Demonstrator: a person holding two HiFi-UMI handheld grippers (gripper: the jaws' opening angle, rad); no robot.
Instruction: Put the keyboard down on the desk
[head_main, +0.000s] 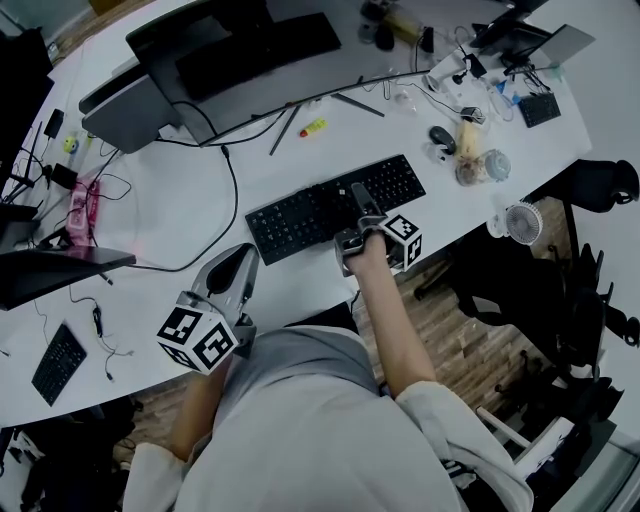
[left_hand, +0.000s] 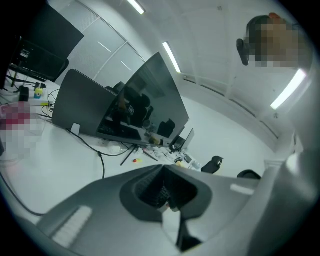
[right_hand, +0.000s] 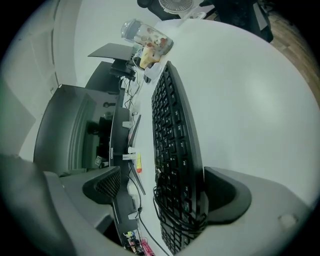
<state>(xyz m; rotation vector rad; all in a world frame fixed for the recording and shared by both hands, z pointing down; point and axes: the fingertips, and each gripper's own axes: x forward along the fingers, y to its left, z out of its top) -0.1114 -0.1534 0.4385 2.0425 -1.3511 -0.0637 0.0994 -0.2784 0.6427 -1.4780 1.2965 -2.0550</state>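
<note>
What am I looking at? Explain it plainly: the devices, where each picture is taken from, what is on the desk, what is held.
A person holds the left tongs and the right tongs, each carrying a camera. One picture looks down from the person's head. The other two look along each pair of tongs. On the white desk lie a black keyboard, a monitor, a mouse and cables. The right tongs stand open around the keyboard's near edge. The left tongs are shut and empty.

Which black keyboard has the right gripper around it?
The long keyboard in the middle of the desk: the right gripper straddles its near edge. The small keypad at lower left lies untouched.
</note>
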